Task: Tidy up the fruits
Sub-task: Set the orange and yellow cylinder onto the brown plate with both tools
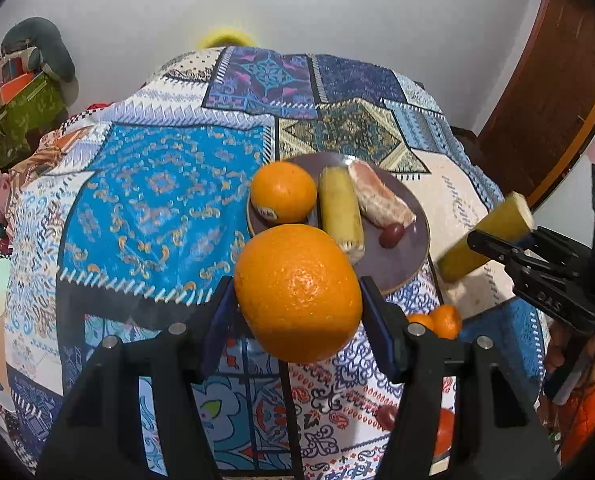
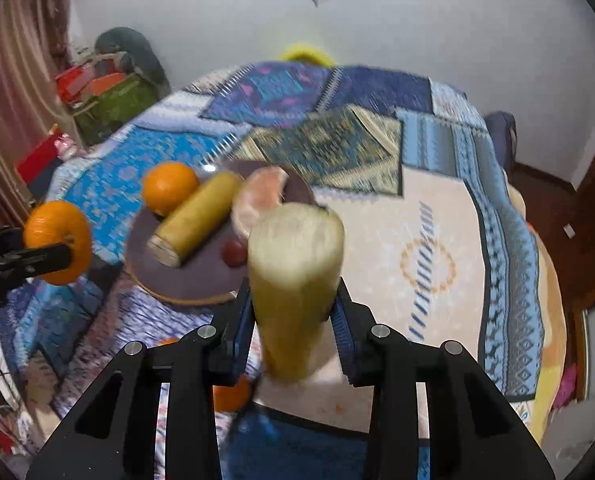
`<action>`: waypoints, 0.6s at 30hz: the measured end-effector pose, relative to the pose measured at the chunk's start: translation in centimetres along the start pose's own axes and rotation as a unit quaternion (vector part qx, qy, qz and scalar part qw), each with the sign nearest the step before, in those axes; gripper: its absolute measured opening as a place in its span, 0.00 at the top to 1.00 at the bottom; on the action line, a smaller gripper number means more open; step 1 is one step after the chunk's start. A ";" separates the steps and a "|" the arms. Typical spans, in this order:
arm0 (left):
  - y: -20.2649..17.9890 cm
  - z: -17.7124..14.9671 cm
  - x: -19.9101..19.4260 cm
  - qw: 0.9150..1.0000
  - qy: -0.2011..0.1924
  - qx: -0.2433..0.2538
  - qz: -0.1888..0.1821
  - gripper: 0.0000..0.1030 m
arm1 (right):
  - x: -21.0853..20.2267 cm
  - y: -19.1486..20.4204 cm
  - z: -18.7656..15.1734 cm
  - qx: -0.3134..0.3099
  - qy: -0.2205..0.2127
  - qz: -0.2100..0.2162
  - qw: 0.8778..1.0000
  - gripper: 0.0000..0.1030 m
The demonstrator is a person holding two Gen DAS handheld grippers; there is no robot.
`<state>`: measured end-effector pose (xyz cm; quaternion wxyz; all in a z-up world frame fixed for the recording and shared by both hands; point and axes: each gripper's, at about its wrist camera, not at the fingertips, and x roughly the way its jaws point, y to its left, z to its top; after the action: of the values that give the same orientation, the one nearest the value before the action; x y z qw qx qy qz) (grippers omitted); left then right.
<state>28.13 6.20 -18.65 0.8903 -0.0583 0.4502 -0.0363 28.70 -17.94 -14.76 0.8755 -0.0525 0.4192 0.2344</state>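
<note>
My left gripper (image 1: 297, 304) is shut on a large orange (image 1: 297, 292) and holds it above the cloth, just short of a brown plate (image 1: 411, 256). The plate holds another orange (image 1: 283, 192), a yellow sugarcane piece (image 1: 341, 212), a pink pomelo wedge (image 1: 379, 200) and a red grape (image 1: 391, 235). My right gripper (image 2: 295, 308) is shut on a second yellow sugarcane piece (image 2: 295, 272), held right of the plate (image 2: 185, 280). The right gripper with its piece (image 1: 485, 236) also shows in the left wrist view. The held orange (image 2: 57, 240) shows in the right wrist view.
A patchwork cloth (image 1: 157, 184) covers the table. Small tangerines (image 1: 437, 320), a loose grape (image 1: 385, 416) and a red-orange fruit (image 1: 443, 432) lie on the near part. Boxes and bags (image 1: 17, 108) stand at the left. A wooden door (image 1: 549, 92) is at the right.
</note>
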 end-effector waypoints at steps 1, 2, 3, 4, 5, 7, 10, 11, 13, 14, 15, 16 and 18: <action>0.1 0.2 0.0 1.000 -0.001 0.000 0.000 0.41 | -0.2 0.3 0.3 -0.003 -0.005 0.003 1.000 0.68; 0.1 0.5 0.1 1.000 -0.003 0.000 0.001 0.41 | -0.4 0.7 0.6 -0.007 -0.010 0.007 1.000 0.68; 0.1 0.8 0.3 1.000 -0.003 0.001 0.001 0.41 | -0.4 1.1 0.9 -0.010 -0.014 0.010 1.000 0.68; 0.1 1.0 0.4 1.000 -0.004 0.001 0.001 0.41 | -0.5 1.6 1.3 -0.013 -0.018 0.016 1.000 0.68; 0.1 1.2 0.6 1.000 -0.004 0.001 0.000 0.41 | -0.5 2.0 1.7 -0.016 -0.020 0.021 0.999 0.68; 0.2 1.5 1.1 1.000 -0.001 0.001 0.000 0.41 | -0.2 2.7 2.0 -0.022 -0.023 0.028 0.999 0.68; 0.2 1.7 2.2 1.000 0.004 0.002 0.000 0.41 | 0.4 3.7 2.5 -0.031 -0.023 0.037 0.999 0.68; 0.2 1.7 2.6 1.000 0.008 0.002 -0.001 0.41 | 0.6 3.9 2.6 -0.032 -0.022 0.040 0.998 0.68; 0.3 1.9 3.6 1.000 0.016 0.002 -0.001 0.41 | 1.3 4.2 2.8 -0.033 -0.016 0.048 0.998 0.68; 0.3 2.0 4.3 1.000 0.023 0.002 -0.003 0.41 | 1.6 4.4 2.8 -0.035 -0.014 0.049 0.998 0.68; 0.3 2.0 4.7 1.000 0.027 0.001 -0.003 0.41 | 1.9 4.6 2.9 -0.037 -0.011 0.049 0.998 0.68; 0.3 2.0 5.0 1.000 0.030 0.000 -0.003 0.41 | 2.3 4.8 2.9 -0.041 -0.009 0.046 0.998 0.68; 0.3 2.1 5.7 1.000 0.031 0.003 -0.004 0.41 | 2.8 5.1 2.9 -0.045 -0.005 0.046 0.998 0.68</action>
<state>33.18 5.99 -22.00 0.8758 -0.0567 0.4774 -0.0430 29.94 -11.62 -14.51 0.8625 -0.0712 0.4058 0.2937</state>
